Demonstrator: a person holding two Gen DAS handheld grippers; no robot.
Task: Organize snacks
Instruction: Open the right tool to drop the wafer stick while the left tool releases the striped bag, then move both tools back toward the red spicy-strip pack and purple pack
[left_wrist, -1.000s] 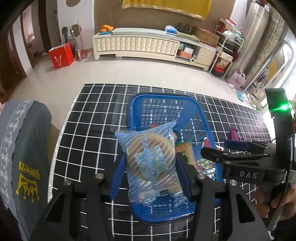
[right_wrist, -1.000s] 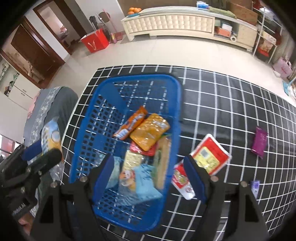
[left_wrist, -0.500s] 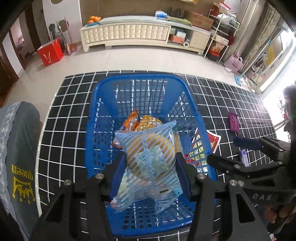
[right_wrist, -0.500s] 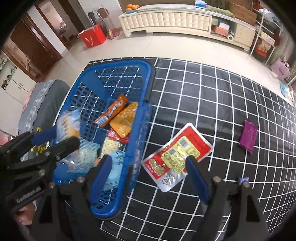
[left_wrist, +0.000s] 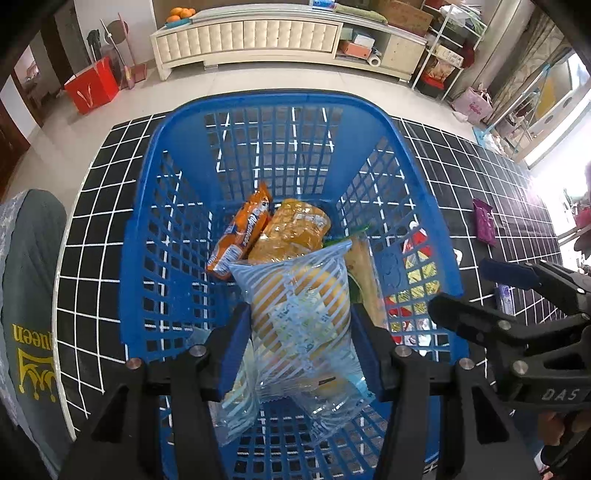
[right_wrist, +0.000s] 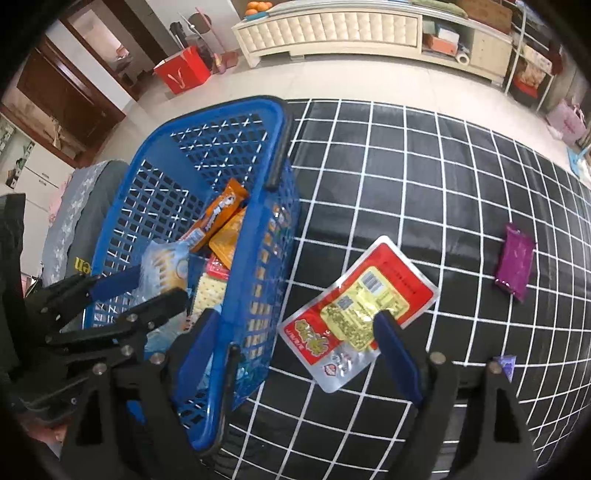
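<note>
My left gripper (left_wrist: 299, 325) is shut on a clear striped snack bag (left_wrist: 303, 317) with yellow pastry inside and holds it inside the blue plastic basket (left_wrist: 155, 229). The basket holds an orange wafer pack (left_wrist: 242, 232), a yellow-orange bag (left_wrist: 291, 232) and several more packets. My right gripper (right_wrist: 295, 339) is open and empty, low over the red and yellow pouch (right_wrist: 358, 310) lying on the black grid cloth just right of the basket (right_wrist: 258, 155). The left gripper (right_wrist: 136, 291) with its bag also shows in the right wrist view.
A purple packet (right_wrist: 515, 264) lies on the cloth at the right, and a small purple sachet (right_wrist: 506, 363) near the right finger. A grey "queen" cushion (left_wrist: 29, 295) sits left of the basket. A white cabinet (left_wrist: 258, 37) and red bag (left_wrist: 92, 88) stand beyond.
My left gripper has moved forward and down into the basket with the striped bag. My right gripper has shifted right from the basket to over the red and yellow pouch.
</note>
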